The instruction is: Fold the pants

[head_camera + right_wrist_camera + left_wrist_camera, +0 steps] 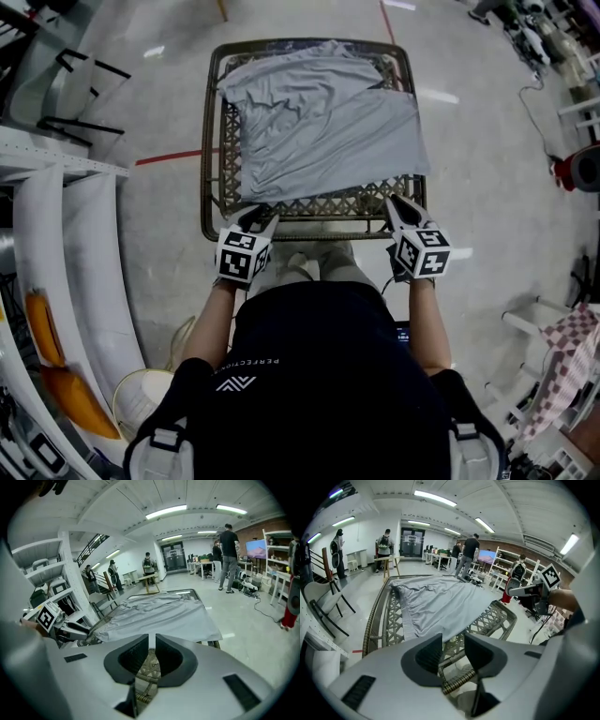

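Grey pants (323, 122) lie spread flat over a woven wicker table (211, 141), their right edge hanging past the rim. My left gripper (258, 217) hovers at the table's near left edge, just short of the cloth's near hem. In the left gripper view its jaws (453, 644) stand apart, with only the wicker rim (375, 616) and the pants (440, 604) showing beyond the gap. My right gripper (394, 204) sits at the near right edge beside the hem. Its jaws (152, 644) are shut with nothing between them, and the pants (159, 613) lie ahead.
White chairs (75, 244) and black racks stand along the left. A red tape line (169, 157) runs on the floor left of the table. A checkered cloth (562, 361) and shelving are at the right. Several people stand far back in both gripper views.
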Available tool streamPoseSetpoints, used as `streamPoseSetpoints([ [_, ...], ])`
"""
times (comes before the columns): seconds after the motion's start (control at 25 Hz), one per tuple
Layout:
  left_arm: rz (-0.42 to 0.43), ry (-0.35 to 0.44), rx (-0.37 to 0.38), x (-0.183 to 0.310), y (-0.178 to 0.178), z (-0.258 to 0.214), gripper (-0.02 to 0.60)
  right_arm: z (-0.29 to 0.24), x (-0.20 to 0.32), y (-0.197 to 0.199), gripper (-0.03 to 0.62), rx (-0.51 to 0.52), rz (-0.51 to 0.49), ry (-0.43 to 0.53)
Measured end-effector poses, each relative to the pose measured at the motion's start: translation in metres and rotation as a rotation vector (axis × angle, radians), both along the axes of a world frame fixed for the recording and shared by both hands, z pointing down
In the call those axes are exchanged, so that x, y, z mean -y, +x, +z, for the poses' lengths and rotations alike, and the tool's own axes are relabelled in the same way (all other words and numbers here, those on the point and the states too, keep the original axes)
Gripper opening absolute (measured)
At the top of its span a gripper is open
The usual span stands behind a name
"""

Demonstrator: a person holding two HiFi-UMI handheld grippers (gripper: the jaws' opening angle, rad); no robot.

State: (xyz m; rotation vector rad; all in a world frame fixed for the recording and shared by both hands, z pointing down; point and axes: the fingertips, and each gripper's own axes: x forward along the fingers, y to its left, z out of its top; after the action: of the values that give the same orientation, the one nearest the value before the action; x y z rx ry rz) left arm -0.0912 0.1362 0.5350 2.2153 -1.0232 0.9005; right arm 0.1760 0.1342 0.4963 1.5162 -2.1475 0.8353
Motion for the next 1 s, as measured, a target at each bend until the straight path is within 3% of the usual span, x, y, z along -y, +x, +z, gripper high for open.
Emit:
streamPoseSetpoints([
  [0.28, -0.113, -0.032, -0.009, 0.028, 0.007, 0.008, 0.149, 0.016, 0.028, 0.039, 0.046, -0.019, -0.002, -0.046],
  [0.64, -0.159, -0.078, 0.039, 0.037, 0.018, 0.021, 0.147, 0.035, 0.053, 0.069, 0.046, -0.044, -0.027, -0.094],
  [1.0, -0.153, -0.111, 0.066, 0.053, 0.045, 0.030, 0.148, 0.052, 0.067, 0.105, 0.046, -0.068, -0.009, -0.146],
])
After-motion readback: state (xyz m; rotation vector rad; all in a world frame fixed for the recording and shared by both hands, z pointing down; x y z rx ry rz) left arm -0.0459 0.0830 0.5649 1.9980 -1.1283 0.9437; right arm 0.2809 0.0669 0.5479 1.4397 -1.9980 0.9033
